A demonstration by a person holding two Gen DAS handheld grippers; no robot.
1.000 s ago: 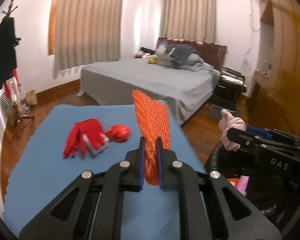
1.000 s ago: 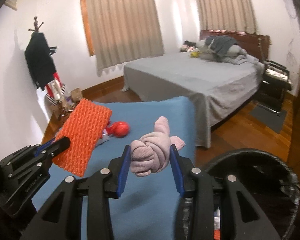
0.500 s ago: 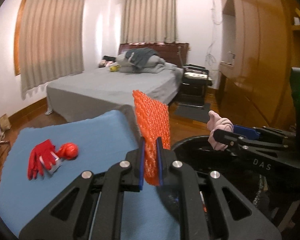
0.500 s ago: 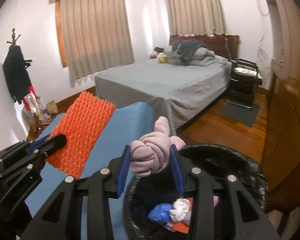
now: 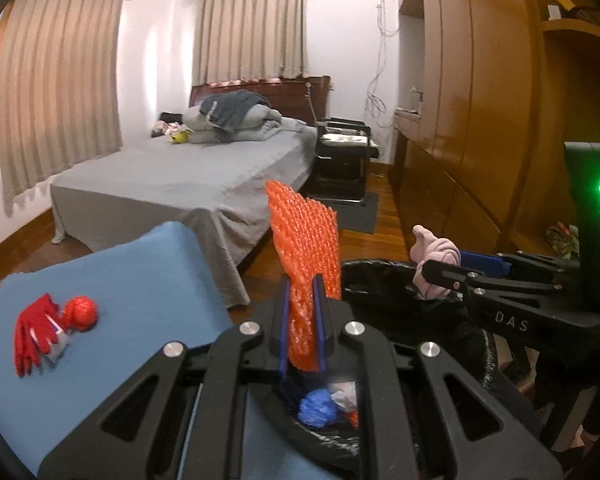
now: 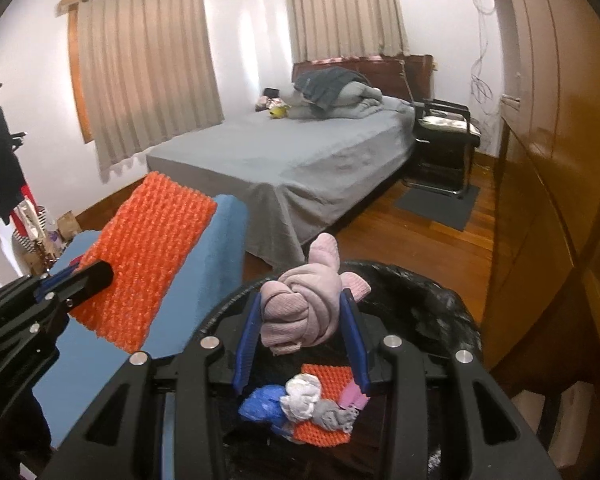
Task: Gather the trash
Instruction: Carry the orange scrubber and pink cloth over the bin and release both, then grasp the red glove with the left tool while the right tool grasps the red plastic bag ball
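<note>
Bedroom furniture fills the background: a bed with a grey sheet (image 6: 300,160) and a tall wooden wardrobe (image 5: 480,120) along the right wall. Nearer lies the table covered in blue cloth (image 5: 140,280), and just beside its edge stands the round bin lined with a black plastic bag (image 6: 432,300), which already holds a blue crumpled wad (image 6: 262,404), a white crumpled wad (image 6: 302,394) and an orange mesh piece (image 6: 326,376).

The left gripper (image 5: 303,320) points forward and level over the near rim of the bin, its jaws clamped on the lower part of an orange foam mesh sheet (image 5: 304,240), which stands upright above them (the right wrist view shows it tilted, hanging over the table edge beside the bin). The right gripper (image 6: 304,328) is held level over the bin's opening, its blue-padded jaws pressed against both sides of a knotted pale pink cloth bundle (image 6: 304,304), which sits above the trash inside.

On the blue cloth, well apart from both grippers, lie a red glove (image 5: 34,328) and a small red ball (image 5: 82,312) just beside it.
</note>
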